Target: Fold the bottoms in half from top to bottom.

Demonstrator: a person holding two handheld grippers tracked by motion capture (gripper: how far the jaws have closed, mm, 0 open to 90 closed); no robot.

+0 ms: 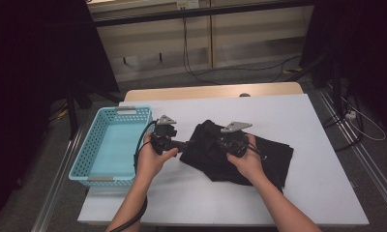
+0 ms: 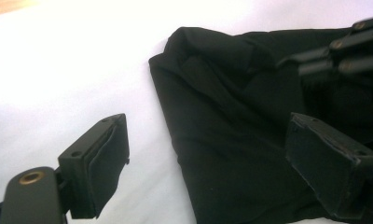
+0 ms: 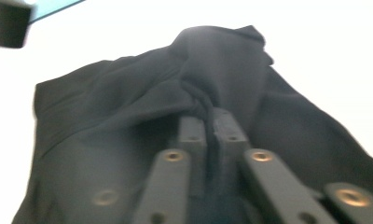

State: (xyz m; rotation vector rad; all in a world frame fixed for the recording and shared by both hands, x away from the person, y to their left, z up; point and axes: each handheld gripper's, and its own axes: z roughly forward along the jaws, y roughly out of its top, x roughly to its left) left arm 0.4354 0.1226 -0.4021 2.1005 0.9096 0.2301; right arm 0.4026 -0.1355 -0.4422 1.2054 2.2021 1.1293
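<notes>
Black cloth (image 1: 240, 154) lay crumpled at the centre of the frame on the white worktop (image 1: 303, 116), right of the blue basket (image 1: 109, 145). The right tool (image 3: 208, 130) had pinched a fold of it between closed jaws. The left tool (image 2: 208, 163) stood wide apart at the cloth's edge, gripping nothing. Judging by this, the folding had barely begun; the cloth remained bunched and outside the basket

black garment (image 1: 274, 157); crumpled, partly folded; lying mid-table; one fold pinched up
</notes>
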